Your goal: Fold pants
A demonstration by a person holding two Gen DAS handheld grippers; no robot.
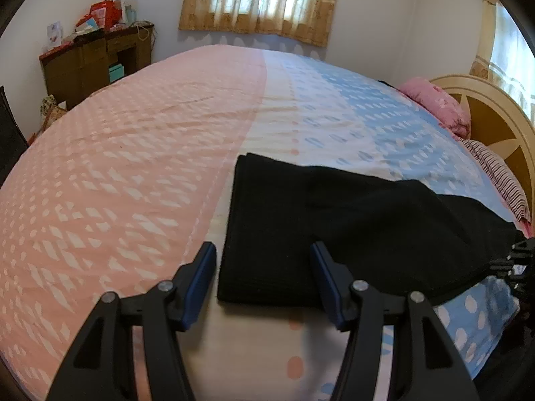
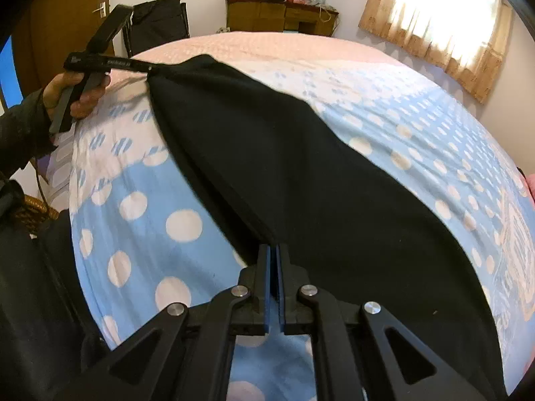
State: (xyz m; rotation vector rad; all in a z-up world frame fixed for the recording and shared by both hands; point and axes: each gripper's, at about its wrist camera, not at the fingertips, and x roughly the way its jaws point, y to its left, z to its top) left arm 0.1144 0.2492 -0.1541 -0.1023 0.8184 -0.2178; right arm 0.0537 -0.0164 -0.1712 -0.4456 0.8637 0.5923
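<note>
Pants (image 2: pixel 301 173) lie black across the bed (image 2: pixel 140 220).
Right claw (image 2: pixel 276 250) is clamped on their near edge; left claw (image 1: pixel 264 260) stands half-open astride the folded end, gripping nothing.

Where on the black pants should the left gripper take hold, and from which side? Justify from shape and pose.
Take the near corner of the squared end of the pants, coming in from the near edge of the bed. That end lies flat with a straight, layered edge, and it sits between the open jaws of the left gripper. The right gripper is shut on the pants further along.
</note>
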